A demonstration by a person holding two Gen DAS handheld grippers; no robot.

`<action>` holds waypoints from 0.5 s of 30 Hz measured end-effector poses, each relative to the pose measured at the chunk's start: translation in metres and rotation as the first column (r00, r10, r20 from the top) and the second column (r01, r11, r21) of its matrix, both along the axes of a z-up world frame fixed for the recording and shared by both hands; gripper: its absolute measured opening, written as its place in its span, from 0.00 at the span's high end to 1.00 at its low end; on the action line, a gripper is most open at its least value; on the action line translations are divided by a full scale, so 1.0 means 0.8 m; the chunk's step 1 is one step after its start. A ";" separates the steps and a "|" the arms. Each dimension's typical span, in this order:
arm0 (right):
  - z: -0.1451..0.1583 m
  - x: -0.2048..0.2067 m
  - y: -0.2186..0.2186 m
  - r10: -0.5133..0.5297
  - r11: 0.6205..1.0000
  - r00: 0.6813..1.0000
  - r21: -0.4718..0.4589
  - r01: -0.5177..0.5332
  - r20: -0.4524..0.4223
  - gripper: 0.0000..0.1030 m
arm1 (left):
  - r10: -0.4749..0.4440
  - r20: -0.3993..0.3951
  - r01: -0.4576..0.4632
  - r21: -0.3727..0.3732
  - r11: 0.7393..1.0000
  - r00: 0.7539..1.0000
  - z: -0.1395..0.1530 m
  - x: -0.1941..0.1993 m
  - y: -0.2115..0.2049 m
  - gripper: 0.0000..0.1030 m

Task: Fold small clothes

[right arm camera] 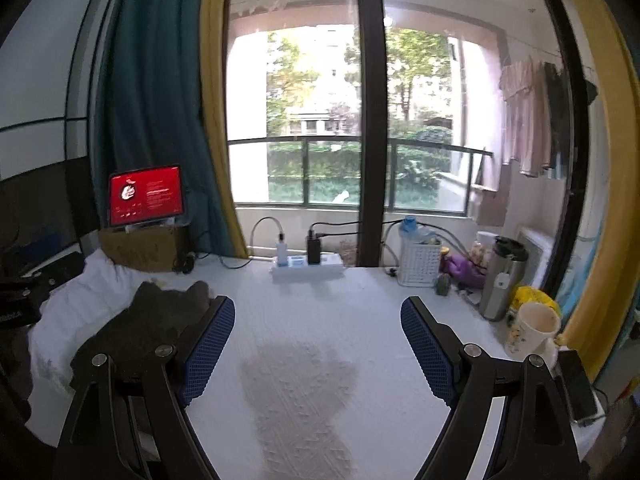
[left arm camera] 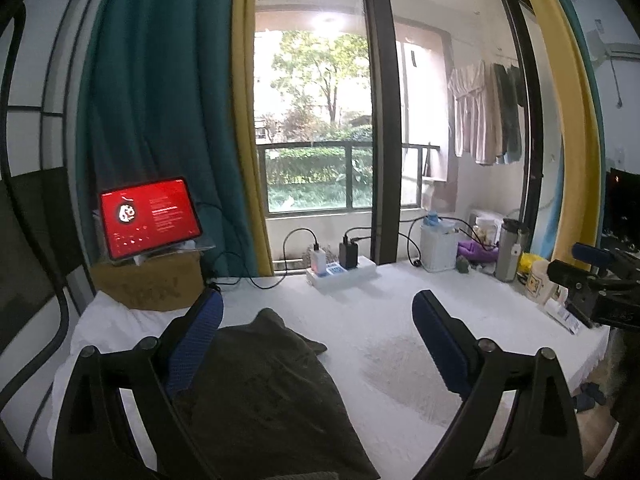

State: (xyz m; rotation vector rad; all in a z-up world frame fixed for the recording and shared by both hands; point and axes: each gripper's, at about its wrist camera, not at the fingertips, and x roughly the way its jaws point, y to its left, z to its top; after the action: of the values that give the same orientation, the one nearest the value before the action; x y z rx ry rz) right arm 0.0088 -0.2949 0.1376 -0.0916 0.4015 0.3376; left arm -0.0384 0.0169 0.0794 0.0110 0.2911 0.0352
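Left hand-held gripper point(left arm camera: 318, 320) released, jaws wide, nothing clamped. Dark olive garment point(left arm camera: 264, 392) lies folded on the white bench point(left arm camera: 360, 304), at 7 o'clock in the left wrist view, its left edge just beside the left blue pad point(left arm camera: 196, 344); contact cannot be told. Red-screen tablet point(left arm camera: 150, 218) on a cardboard box point(left arm camera: 150, 284) at 10 o'clock. Power strip point(left arm camera: 340, 272) at 12. Right hand-held gripper point(right arm camera: 318, 332) released, empty, over a grey patch point(right arm camera: 300, 396) on the bench. From the right wrist the garment sits at 9 o'clock. White basket point(right arm camera: 418, 266), steel flask point(right arm camera: 502, 280), mug point(right arm camera: 530, 330) at 2–3 o'clock.
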 end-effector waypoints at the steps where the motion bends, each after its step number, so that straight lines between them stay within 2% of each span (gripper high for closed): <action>1: 0.003 -0.003 0.000 -0.004 1.000 1.000 0.001 0.004 0.009 0.15 | 0.001 0.000 -0.001 -0.005 1.000 1.000 0.002 -0.002 0.002 0.08; 5: 0.017 -0.014 -0.002 0.003 1.000 0.999 0.014 -0.004 0.039 0.14 | 0.013 0.012 -0.013 -0.026 1.000 1.000 0.014 -0.013 0.010 0.08; 15: 0.041 -0.036 0.001 0.009 0.999 0.997 0.033 -0.011 0.082 0.12 | 0.038 0.057 -0.038 -0.011 0.999 0.998 0.028 -0.029 0.021 0.08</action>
State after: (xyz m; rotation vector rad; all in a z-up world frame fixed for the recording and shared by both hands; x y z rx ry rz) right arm -0.0199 -0.2943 0.1703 -0.0750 0.3141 0.3490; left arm -0.0617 0.0335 0.1020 -0.0054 0.2343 0.0717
